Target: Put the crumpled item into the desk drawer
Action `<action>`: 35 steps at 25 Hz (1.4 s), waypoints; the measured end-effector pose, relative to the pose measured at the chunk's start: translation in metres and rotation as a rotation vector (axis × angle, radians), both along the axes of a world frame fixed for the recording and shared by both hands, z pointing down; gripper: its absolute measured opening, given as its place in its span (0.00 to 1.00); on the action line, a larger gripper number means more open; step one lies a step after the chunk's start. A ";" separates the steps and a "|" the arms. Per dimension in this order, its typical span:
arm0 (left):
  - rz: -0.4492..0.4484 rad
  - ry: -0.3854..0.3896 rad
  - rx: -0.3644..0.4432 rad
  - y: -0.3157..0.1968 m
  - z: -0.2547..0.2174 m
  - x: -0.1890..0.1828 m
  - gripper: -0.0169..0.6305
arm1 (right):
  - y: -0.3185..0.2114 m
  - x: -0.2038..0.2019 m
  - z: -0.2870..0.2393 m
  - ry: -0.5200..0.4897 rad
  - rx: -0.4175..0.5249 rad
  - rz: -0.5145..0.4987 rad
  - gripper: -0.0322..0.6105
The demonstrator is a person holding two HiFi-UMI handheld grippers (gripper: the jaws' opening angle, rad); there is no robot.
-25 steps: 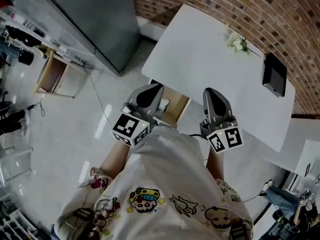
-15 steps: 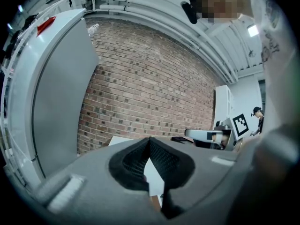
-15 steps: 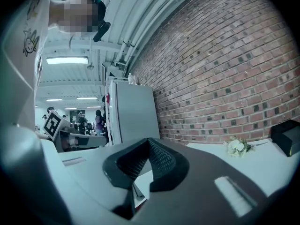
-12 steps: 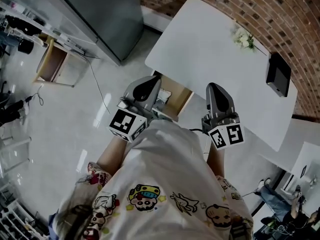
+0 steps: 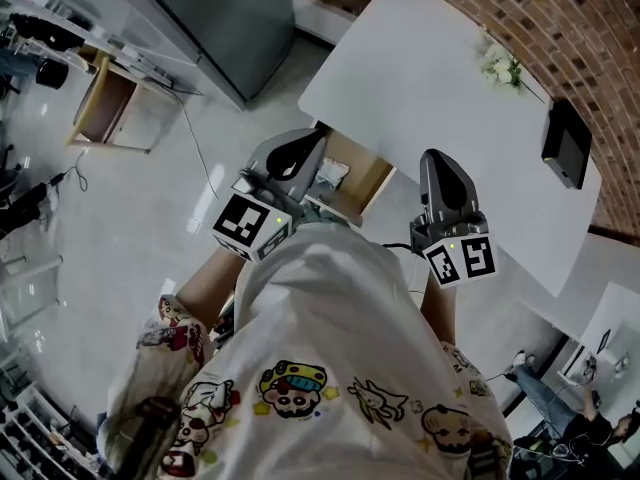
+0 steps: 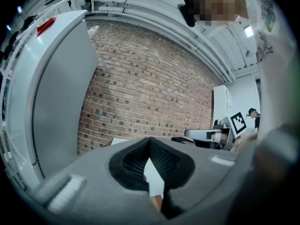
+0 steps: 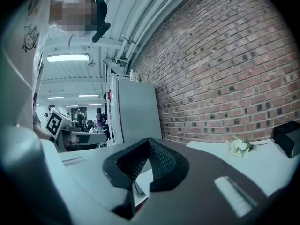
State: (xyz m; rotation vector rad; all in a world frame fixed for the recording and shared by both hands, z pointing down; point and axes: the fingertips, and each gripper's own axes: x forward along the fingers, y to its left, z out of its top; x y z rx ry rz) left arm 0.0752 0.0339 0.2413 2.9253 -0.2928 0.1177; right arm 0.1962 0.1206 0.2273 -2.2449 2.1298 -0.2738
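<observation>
Under the white desk (image 5: 420,98) a wooden drawer (image 5: 372,190) stands pulled out. A crumpled white item (image 5: 333,173) lies inside it. My left gripper (image 5: 312,140) hovers at the drawer's left side, just beside the item, shut and holding nothing. In the left gripper view its tips (image 6: 150,139) meet, with the desk top beyond them. My right gripper (image 5: 436,158) is over the desk's near edge to the right of the drawer, also shut with nothing in it. Its tips (image 7: 149,140) touch in the right gripper view.
A small bunch of white flowers (image 5: 503,68) and a black box (image 5: 567,143) sit at the desk's far side by the brick wall (image 5: 560,28). A tall grey cabinet (image 5: 215,18) stands to the left. A low wooden shelf unit (image 5: 100,118) and a cable (image 5: 195,183) are on the floor.
My left gripper has drawn slightly away from the drawer, and more of the crumpled item now shows inside it. The right gripper has stayed put.
</observation>
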 end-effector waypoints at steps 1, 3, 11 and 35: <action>0.007 0.000 -0.005 0.001 0.001 0.001 0.02 | 0.000 -0.001 0.001 0.000 -0.003 -0.002 0.06; 0.022 -0.002 -0.008 0.003 0.002 0.002 0.02 | -0.001 -0.003 0.002 -0.001 -0.008 -0.004 0.06; 0.074 -0.021 -0.016 0.014 0.007 0.008 0.02 | 0.004 -0.003 0.006 -0.010 -0.023 0.008 0.06; 0.080 -0.065 -0.018 0.010 0.020 0.007 0.02 | 0.003 -0.002 0.014 -0.023 -0.030 0.006 0.06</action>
